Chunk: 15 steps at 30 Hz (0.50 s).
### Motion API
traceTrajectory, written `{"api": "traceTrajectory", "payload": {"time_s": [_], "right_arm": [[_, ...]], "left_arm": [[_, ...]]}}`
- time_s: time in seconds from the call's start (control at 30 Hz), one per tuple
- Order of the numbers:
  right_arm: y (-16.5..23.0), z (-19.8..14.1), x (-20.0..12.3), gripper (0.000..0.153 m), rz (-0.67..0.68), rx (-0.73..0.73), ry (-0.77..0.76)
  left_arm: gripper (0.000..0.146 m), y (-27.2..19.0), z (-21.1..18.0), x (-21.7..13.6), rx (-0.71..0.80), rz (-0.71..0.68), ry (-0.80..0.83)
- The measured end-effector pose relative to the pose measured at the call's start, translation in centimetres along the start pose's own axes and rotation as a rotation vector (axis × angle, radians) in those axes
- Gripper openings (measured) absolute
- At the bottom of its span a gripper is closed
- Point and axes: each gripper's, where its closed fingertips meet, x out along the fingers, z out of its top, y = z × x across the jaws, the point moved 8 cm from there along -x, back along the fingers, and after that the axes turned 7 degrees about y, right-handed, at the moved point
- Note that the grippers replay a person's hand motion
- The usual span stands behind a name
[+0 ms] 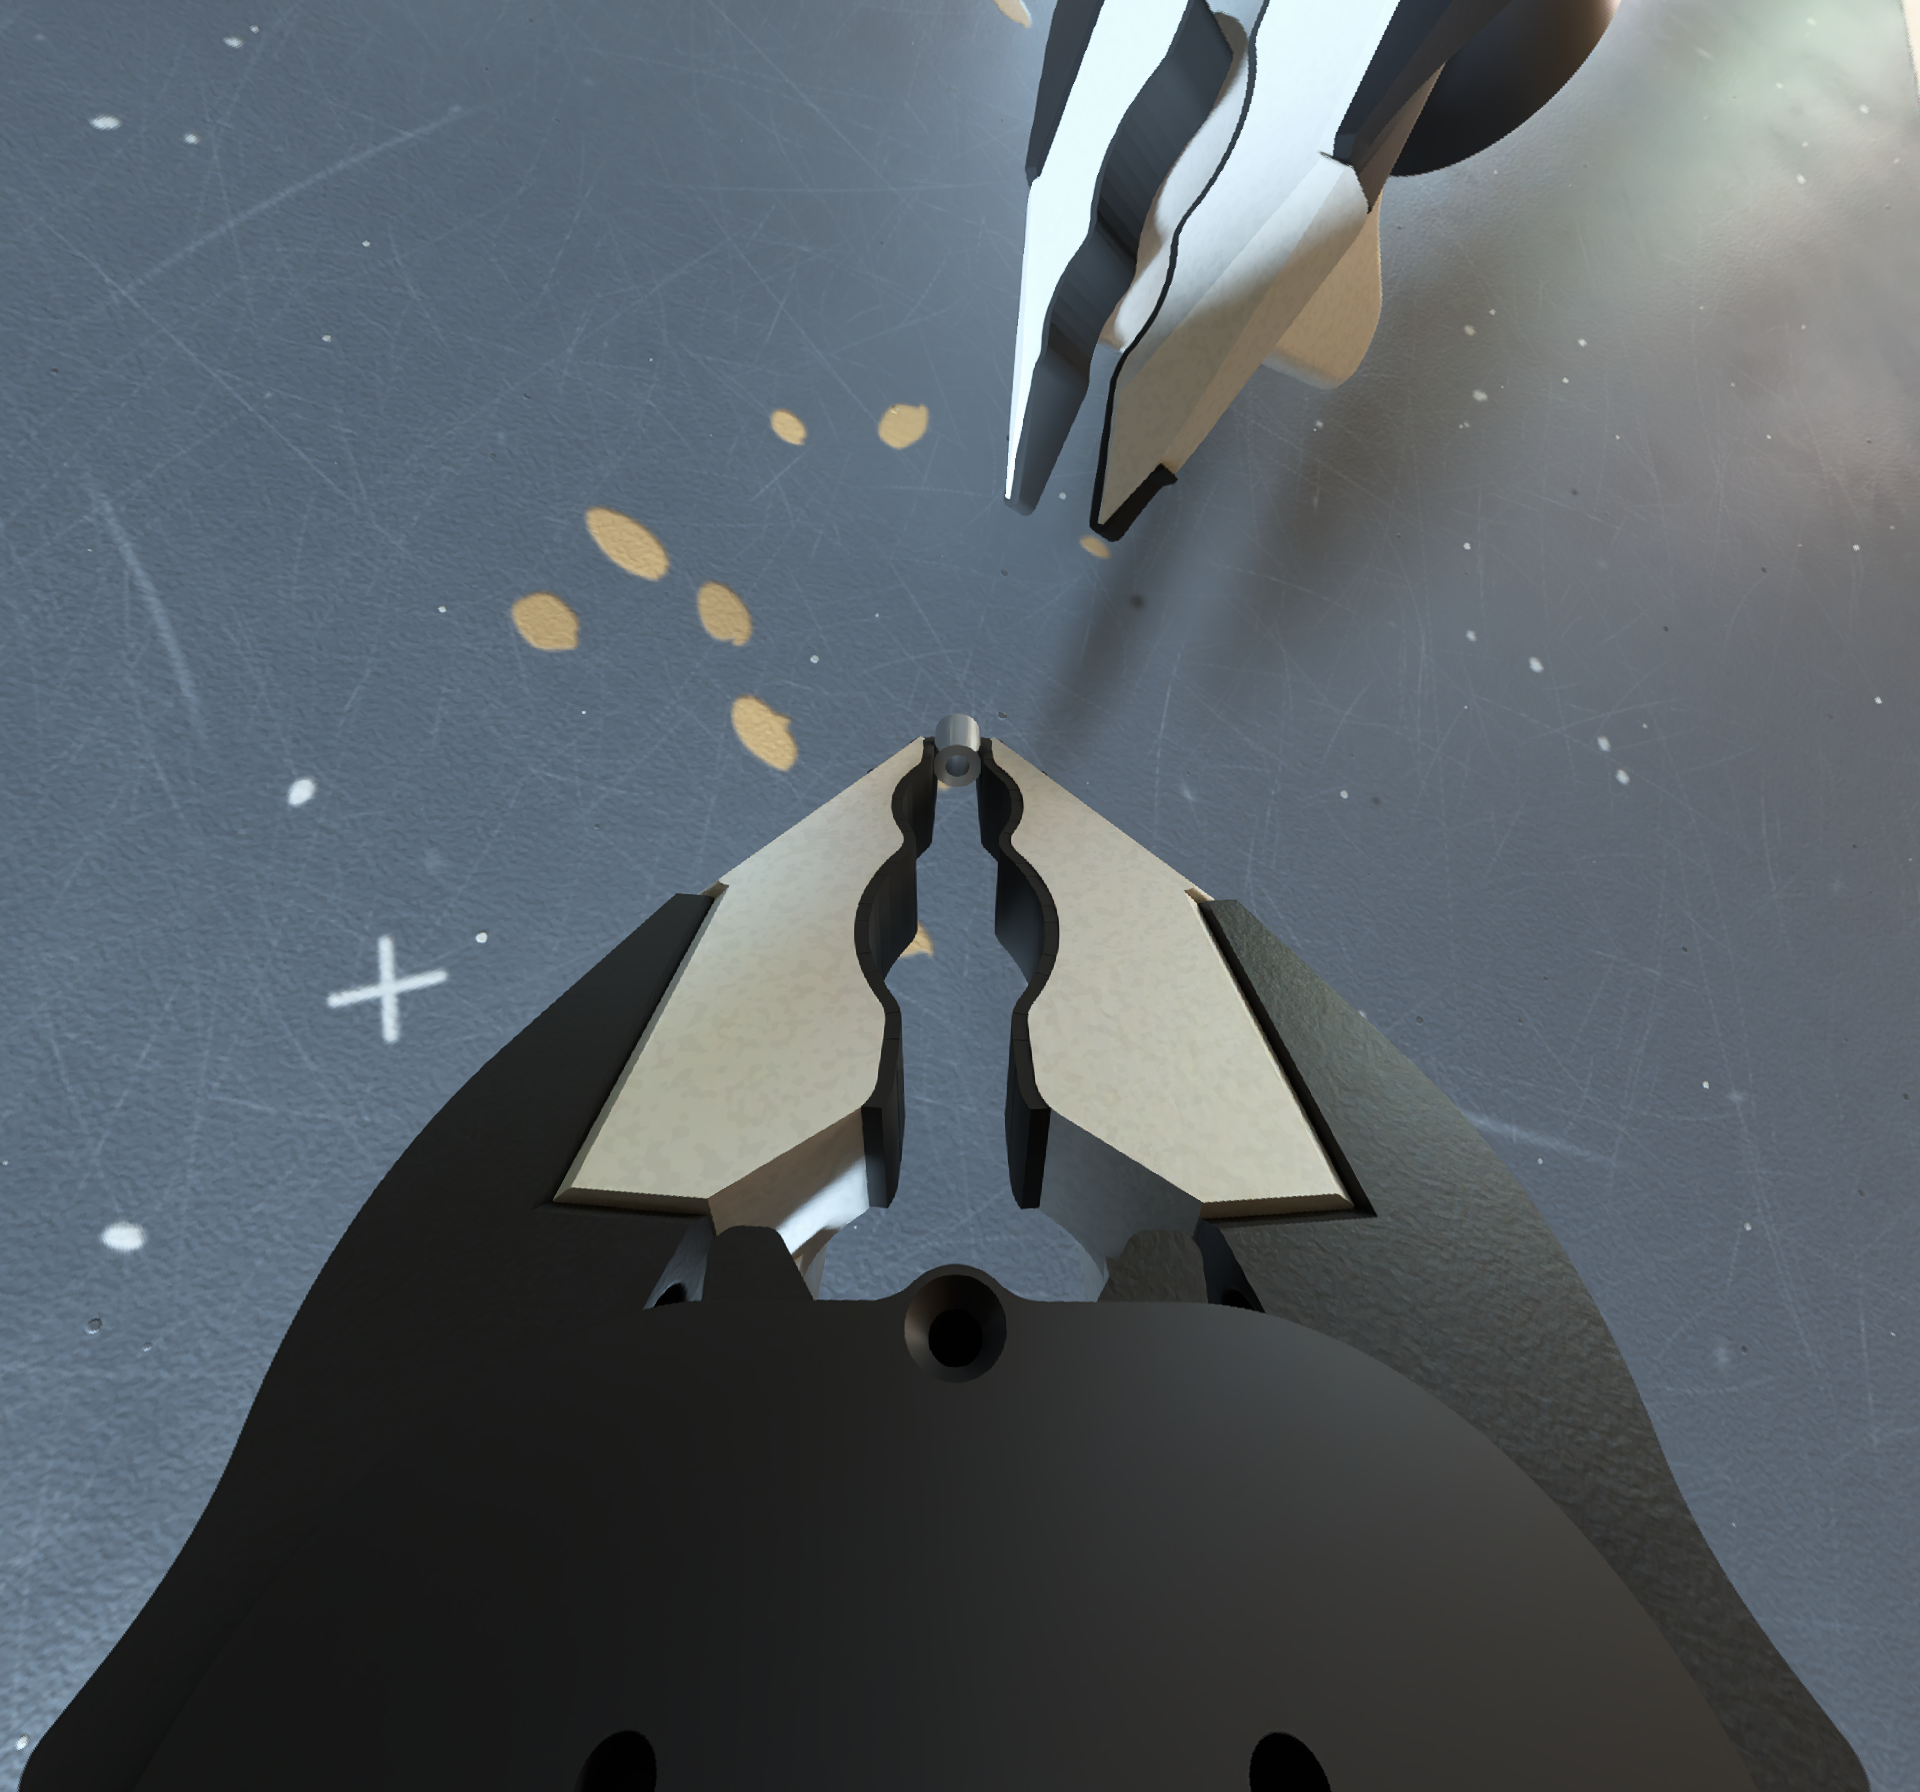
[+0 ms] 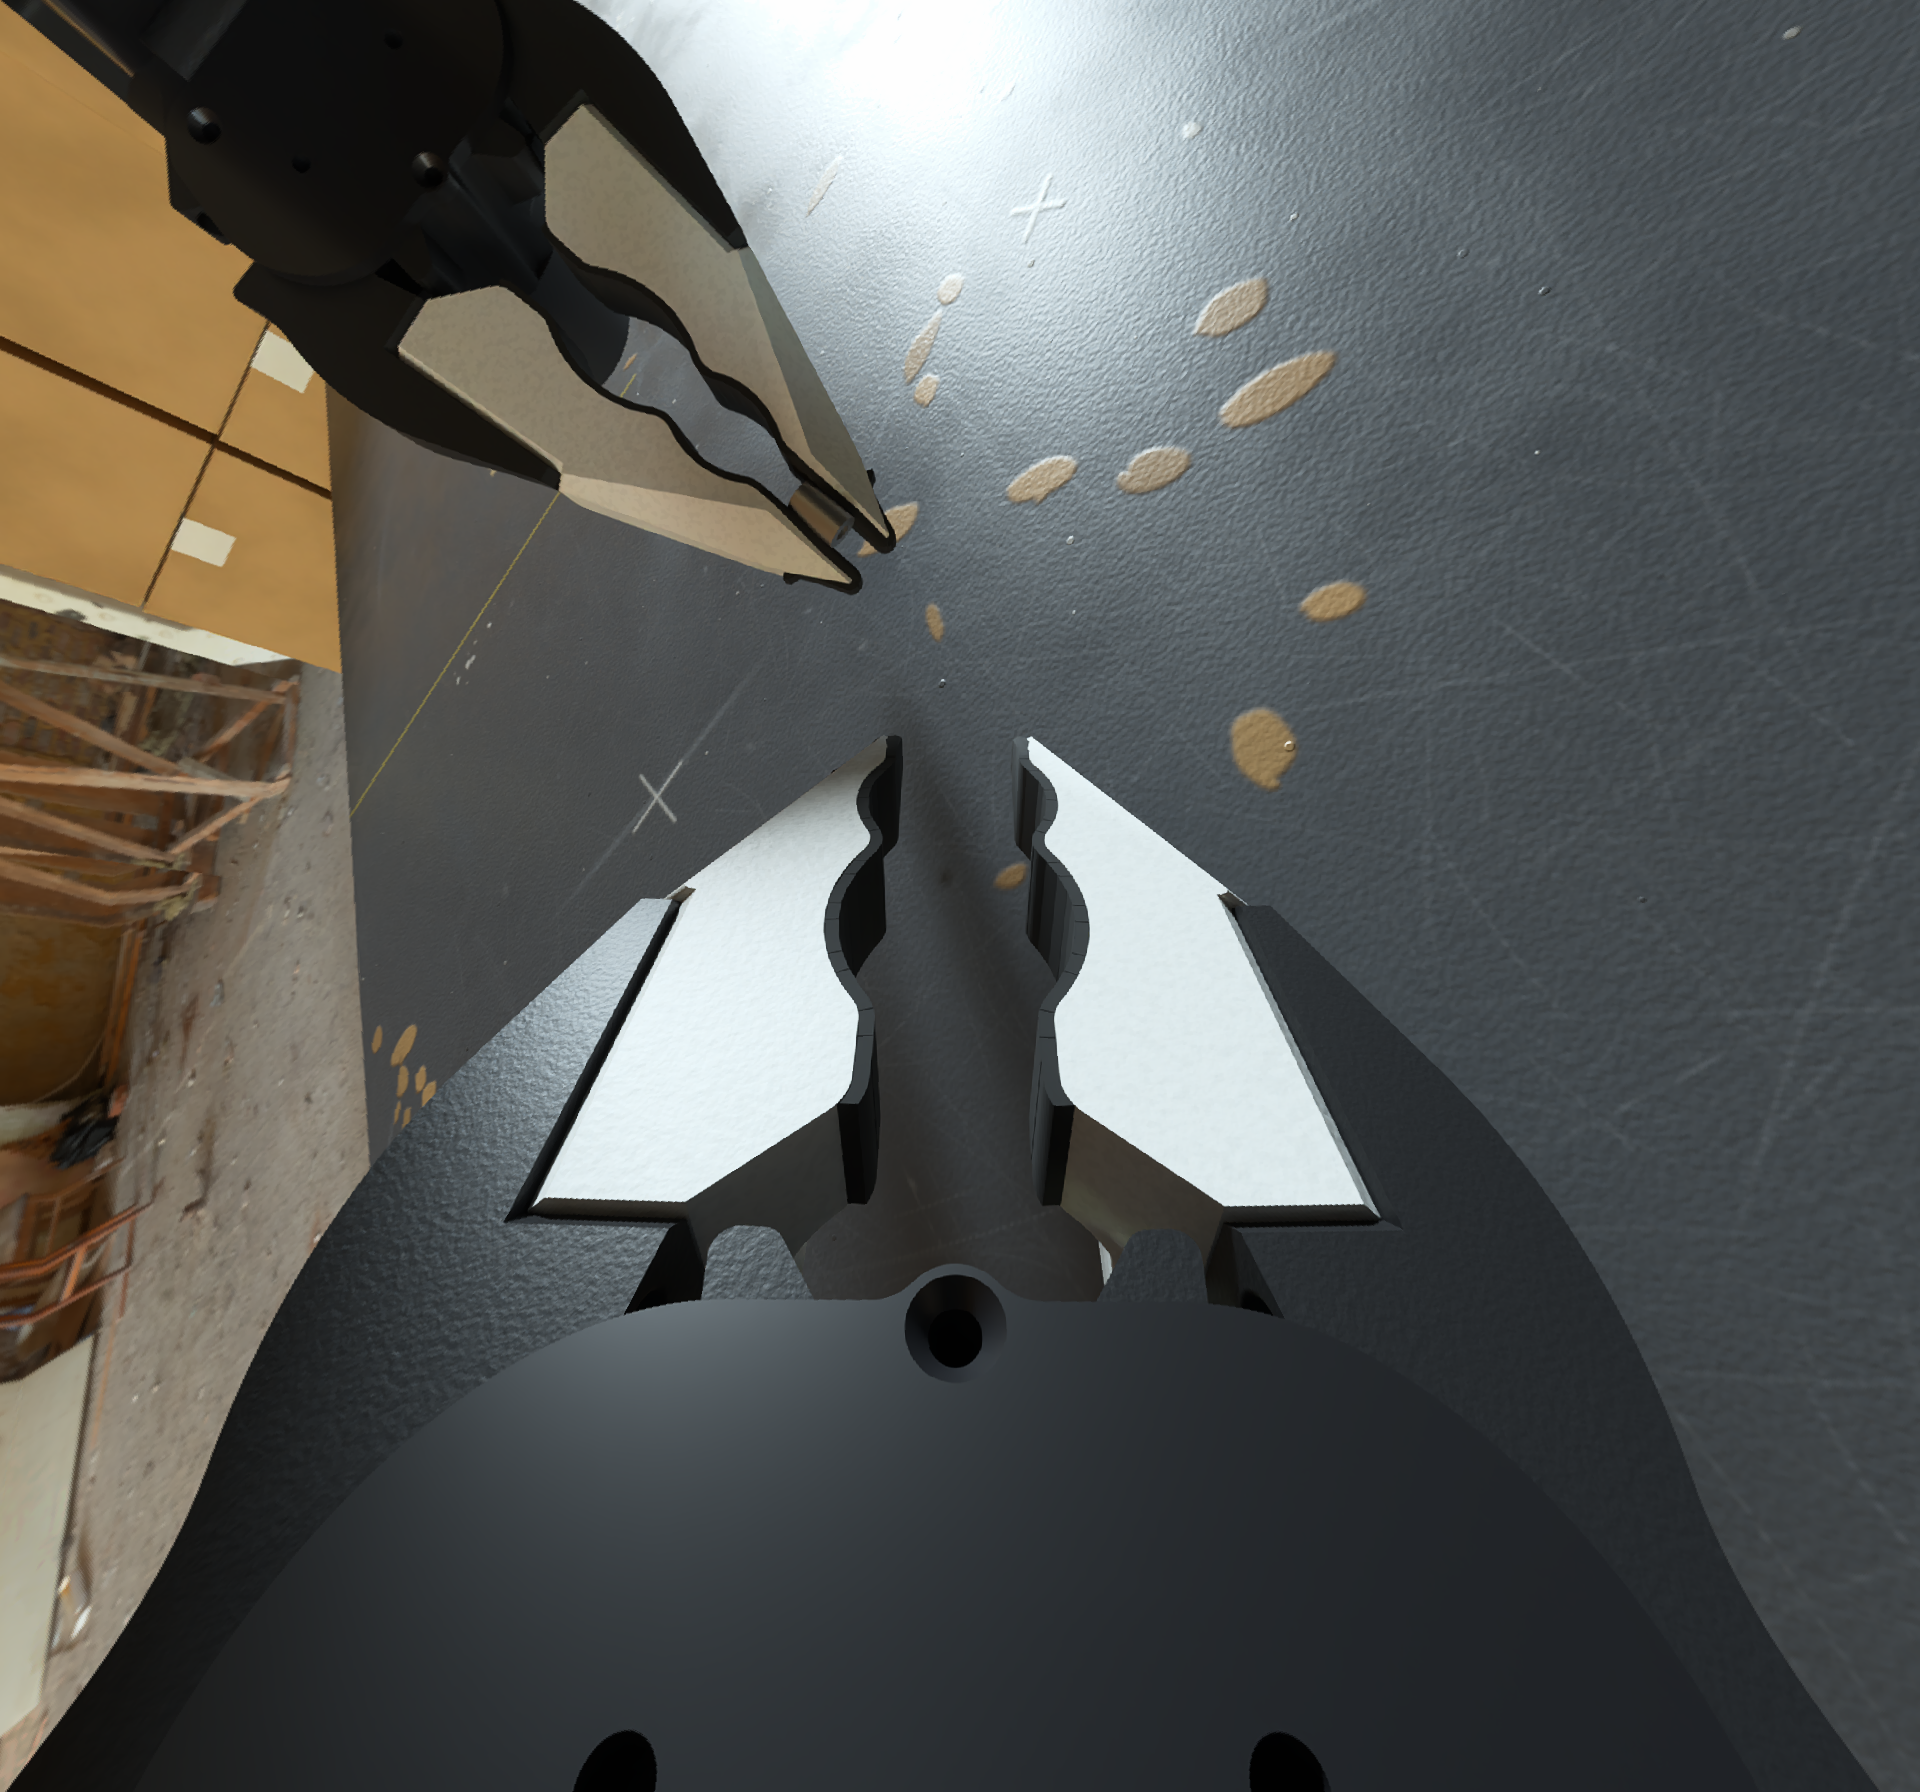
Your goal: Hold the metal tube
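Observation:
A short, small metal tube (image 1: 957, 753) sits pinched between the tips of my left gripper (image 1: 957, 750), its open end facing the camera. In the right wrist view the same tube (image 2: 821, 513) shows as a grey cylinder near the tips of the left gripper (image 2: 868, 553), held above the dark table. My right gripper (image 2: 958, 750) is open and empty, with nothing between its white fingers. In the left wrist view the right gripper (image 1: 1065, 511) hangs ahead and to the right of the tube, apart from it, tips pointing down at the table.
The dark grey scratched table (image 1: 416, 288) has tan paint spots (image 1: 627, 542) and a white chalk cross (image 1: 387, 987). In the right wrist view the table's left edge (image 2: 348, 755) drops to a floor with wooden frames (image 2: 125, 786), and tan boxes (image 2: 94, 340) stand at the far left.

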Motion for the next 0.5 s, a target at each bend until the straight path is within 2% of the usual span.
{"api": "traceTrajectory", "payload": {"time_s": [0.33, 0.5], "right_arm": [[0.18, -0.15, 0.42, 0.021, 0.02, -0.003, 0.02], [0.14, 0.14, -0.44, 0.02, 0.018, -0.001, -0.023]], "left_arm": [[0.007, -0.04, 0.11, -0.2, 0.007, 0.007, -0.016], [0.007, -0.04, 0.13, -0.24, 0.008, 0.008, -0.018]]}}
